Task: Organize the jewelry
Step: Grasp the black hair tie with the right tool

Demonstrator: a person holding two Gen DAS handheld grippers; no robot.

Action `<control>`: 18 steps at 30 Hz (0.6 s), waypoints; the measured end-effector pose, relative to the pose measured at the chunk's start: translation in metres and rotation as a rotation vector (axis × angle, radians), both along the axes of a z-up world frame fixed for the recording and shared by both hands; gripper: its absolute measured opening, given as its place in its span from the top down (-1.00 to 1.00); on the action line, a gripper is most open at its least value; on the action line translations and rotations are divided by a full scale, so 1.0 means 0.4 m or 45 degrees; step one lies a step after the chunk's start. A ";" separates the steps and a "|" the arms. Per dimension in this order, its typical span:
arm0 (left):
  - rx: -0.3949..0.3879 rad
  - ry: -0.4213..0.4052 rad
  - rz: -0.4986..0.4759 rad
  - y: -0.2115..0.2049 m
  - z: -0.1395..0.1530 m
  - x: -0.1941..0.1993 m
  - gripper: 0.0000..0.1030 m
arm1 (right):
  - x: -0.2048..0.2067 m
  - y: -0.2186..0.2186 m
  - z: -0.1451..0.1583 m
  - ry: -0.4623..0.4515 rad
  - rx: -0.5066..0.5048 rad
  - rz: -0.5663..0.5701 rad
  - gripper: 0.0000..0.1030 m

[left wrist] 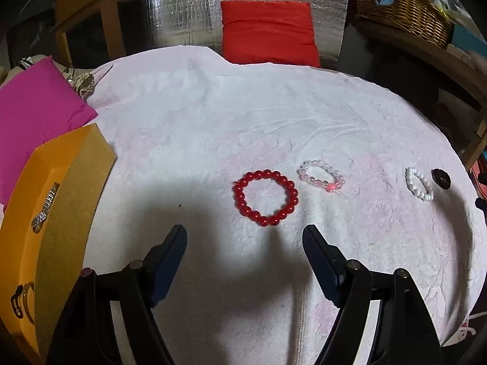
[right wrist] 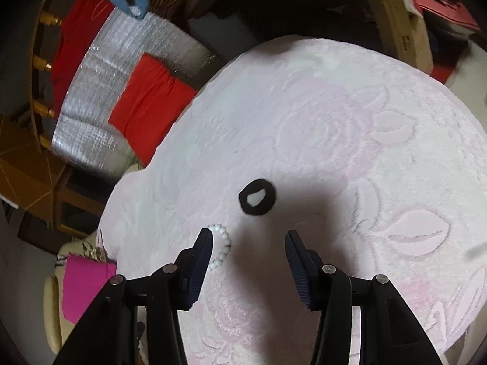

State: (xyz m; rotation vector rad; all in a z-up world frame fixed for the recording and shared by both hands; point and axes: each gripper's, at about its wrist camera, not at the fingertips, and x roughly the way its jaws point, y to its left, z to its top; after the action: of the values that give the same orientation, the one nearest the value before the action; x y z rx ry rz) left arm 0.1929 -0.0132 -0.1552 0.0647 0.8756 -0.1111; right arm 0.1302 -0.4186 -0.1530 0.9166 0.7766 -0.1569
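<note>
Jewelry is lying spread across a pale pink blanket with an embossed flower pattern, and both grippers are hovering over it with nothing between their fingers. The left gripper is standing with its jaws wide apart and empty; just ahead of its fingertips, slightly toward the right finger, a red bead bracelet is resting flat as a round loop of glossy, even beads. Just beside that, to the right, a smaller pink bead bracelet is lying, made of translucent pale beads with one brighter pink bead at its near edge. Farther right, well apart from the left gripper, a white bead bracelet is lying as a narrow oval, and a black ring is sitting just beside it near the blanket's edge.

The right gripper is holding its jaws partly apart, gripping nothing. Its left fingertip is overlapping the white bead bracelet in the right wrist view, hiding part of the loop; whether it is touching the beads cannot be told. The black ring, a thick dark band, is lying ahead of the gap between the fingers, apart from both.

At the left edge of the left wrist view, an orange box is holding a silver link bracelet and a dark piece too small to identify.
</note>
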 end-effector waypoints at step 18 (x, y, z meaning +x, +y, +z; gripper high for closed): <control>-0.028 -0.020 -0.134 -0.075 0.015 0.103 -0.53 | 0.148 0.027 -0.023 0.103 -0.136 0.012 0.02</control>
State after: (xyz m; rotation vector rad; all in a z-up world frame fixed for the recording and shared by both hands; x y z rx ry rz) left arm 0.2342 -0.0432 -0.1492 0.0911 0.8551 -0.2181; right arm 0.1895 -0.4078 -0.1623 0.8092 0.8398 -0.2262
